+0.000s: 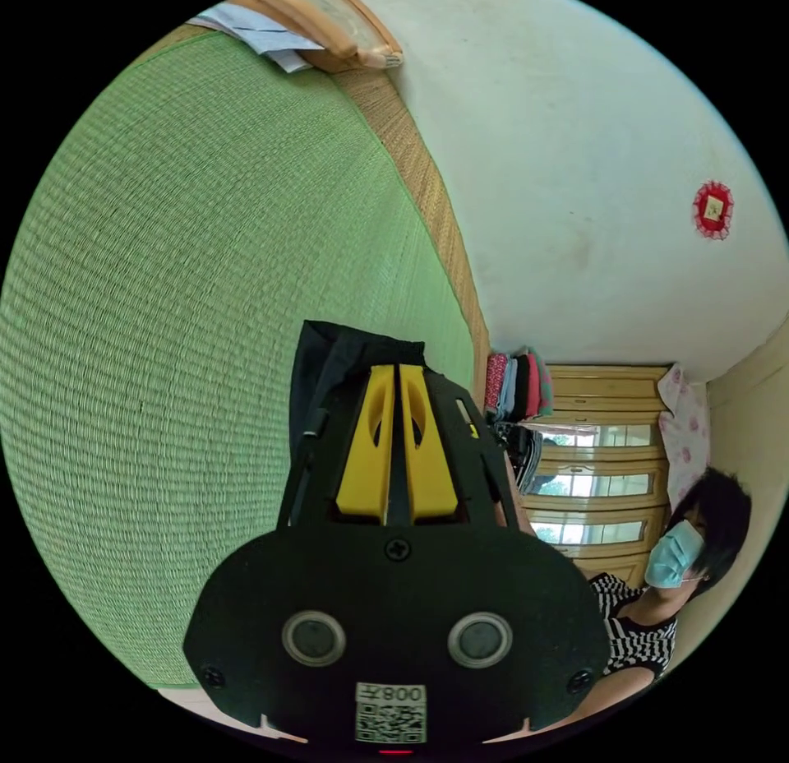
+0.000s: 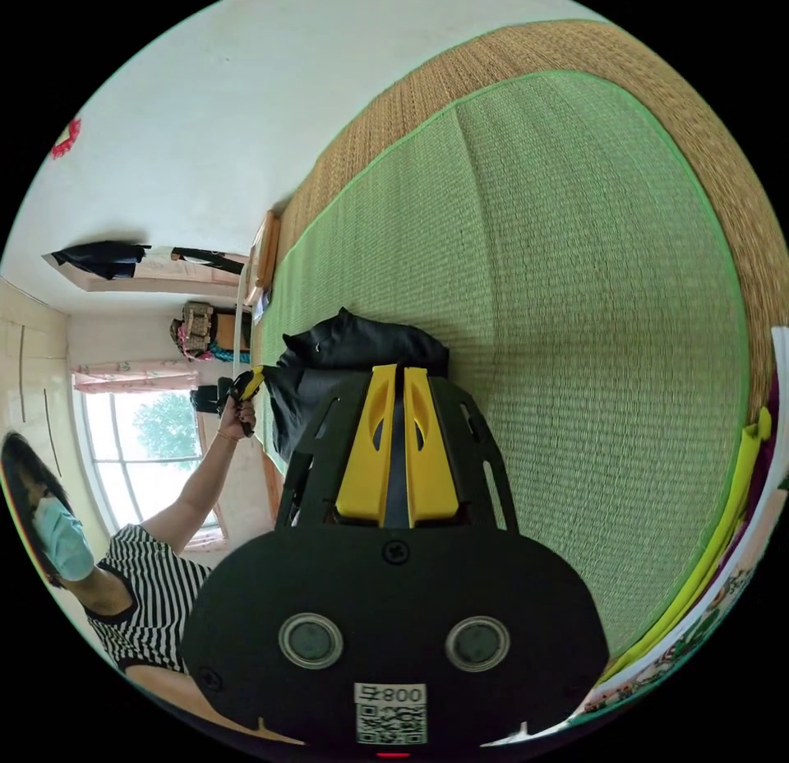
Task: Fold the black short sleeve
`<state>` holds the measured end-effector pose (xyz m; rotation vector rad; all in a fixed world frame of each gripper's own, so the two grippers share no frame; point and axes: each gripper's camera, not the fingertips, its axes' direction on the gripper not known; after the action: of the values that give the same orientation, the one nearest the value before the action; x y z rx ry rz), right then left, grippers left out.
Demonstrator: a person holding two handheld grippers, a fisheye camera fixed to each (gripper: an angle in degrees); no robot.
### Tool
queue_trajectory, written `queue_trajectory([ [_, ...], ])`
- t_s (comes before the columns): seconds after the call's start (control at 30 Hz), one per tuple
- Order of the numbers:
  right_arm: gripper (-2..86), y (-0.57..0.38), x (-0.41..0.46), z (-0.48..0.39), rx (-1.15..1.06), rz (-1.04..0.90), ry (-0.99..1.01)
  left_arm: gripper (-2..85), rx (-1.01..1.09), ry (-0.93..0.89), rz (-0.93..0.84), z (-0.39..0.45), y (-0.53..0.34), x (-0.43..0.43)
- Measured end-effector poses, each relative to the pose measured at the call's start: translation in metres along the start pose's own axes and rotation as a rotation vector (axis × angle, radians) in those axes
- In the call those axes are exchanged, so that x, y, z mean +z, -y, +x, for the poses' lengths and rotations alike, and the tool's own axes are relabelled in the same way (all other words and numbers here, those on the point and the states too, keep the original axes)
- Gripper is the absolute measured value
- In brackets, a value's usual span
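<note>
Both tools are clenched on the black shirt [image 2: 353, 348]: left tool [image 1: 399, 372], right tool [image 2: 397, 374]. Bunched, it sits near the green mat's [image 2: 575, 319] edge by the person [image 2: 140, 582], with wide bare mat stretching toward the woven border [image 1: 427, 187].

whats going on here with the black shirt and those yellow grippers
A person holds a gripper in each hand over a green woven mat. Both the left gripper and the right gripper have their jaws closed together at the edge of a black shirt, which is bunched and lifted off the mat, not yet laid flat or folded.
</note>
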<state>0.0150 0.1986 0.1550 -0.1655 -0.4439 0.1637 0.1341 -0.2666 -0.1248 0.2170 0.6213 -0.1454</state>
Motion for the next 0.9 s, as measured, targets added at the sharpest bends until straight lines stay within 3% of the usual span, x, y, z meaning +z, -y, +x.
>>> queue_trajectory([
  [0.57,1.9,0.075,-0.030,-0.054,0.033,-0.011,0.060,1.5,-0.028,0.031,0.013,0.065,0.008,-0.056],
  [0.73,2.2,0.087,-0.045,-0.066,0.071,-0.008,0.129,2.1,-0.054,-0.013,0.126,0.074,0.000,-0.090],
  [0.9,2.4,0.081,-0.082,-0.086,0.089,0.078,0.132,3.2,-0.010,-0.042,0.102,0.095,-0.019,-0.108],
])
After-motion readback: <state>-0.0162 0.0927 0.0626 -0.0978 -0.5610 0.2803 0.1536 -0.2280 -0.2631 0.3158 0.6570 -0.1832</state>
